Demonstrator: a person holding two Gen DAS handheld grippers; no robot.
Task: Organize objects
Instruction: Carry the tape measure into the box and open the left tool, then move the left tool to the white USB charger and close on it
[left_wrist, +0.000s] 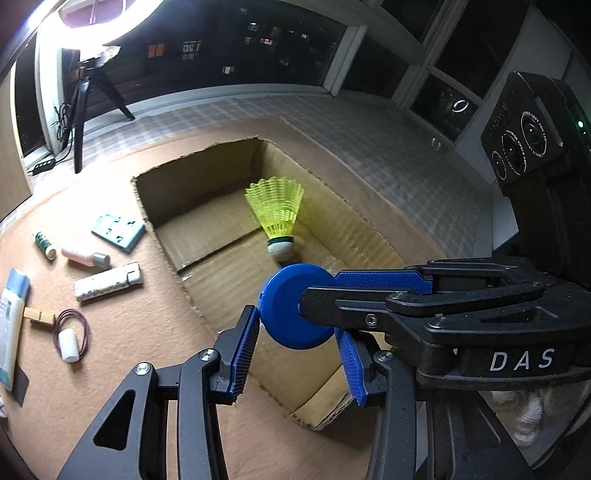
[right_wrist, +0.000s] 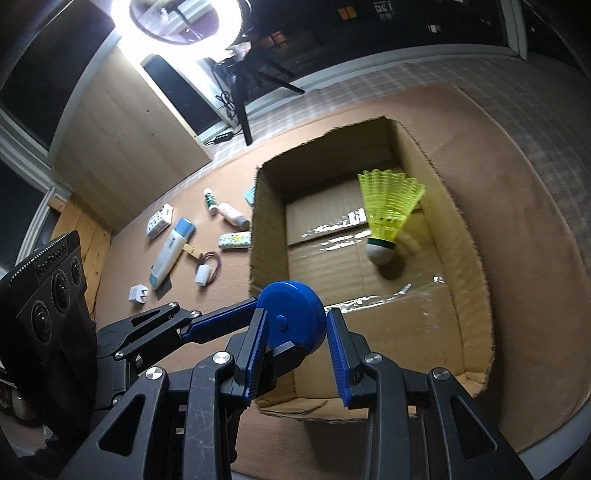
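Observation:
A round blue lid (left_wrist: 291, 314) hangs over the near end of an open cardboard box (left_wrist: 373, 229). My left gripper (left_wrist: 295, 332) has its blue fingers around the lid's rim. My right gripper (left_wrist: 321, 291) reaches in from the right and pinches the lid across its flat faces. In the right wrist view the lid (right_wrist: 291, 314) sits between my right gripper's (right_wrist: 295, 321) fingers while the left gripper's finger (right_wrist: 218, 325) comes in from the left. A yellow shuttlecock (right_wrist: 388, 218) stands in the box (right_wrist: 266, 206), also in the left wrist view (left_wrist: 279, 214).
On the brown mat left of the box lie a teal card (left_wrist: 118, 227), a green tube (left_wrist: 43, 243), a pink bottle (left_wrist: 85, 257), a patterned white case (left_wrist: 107, 282), a clothespin (left_wrist: 38, 315), a red band with a white cylinder (left_wrist: 70, 338), a white-blue tube (right_wrist: 171, 251), a plug (right_wrist: 137, 293). A tripod (left_wrist: 83, 107) stands behind.

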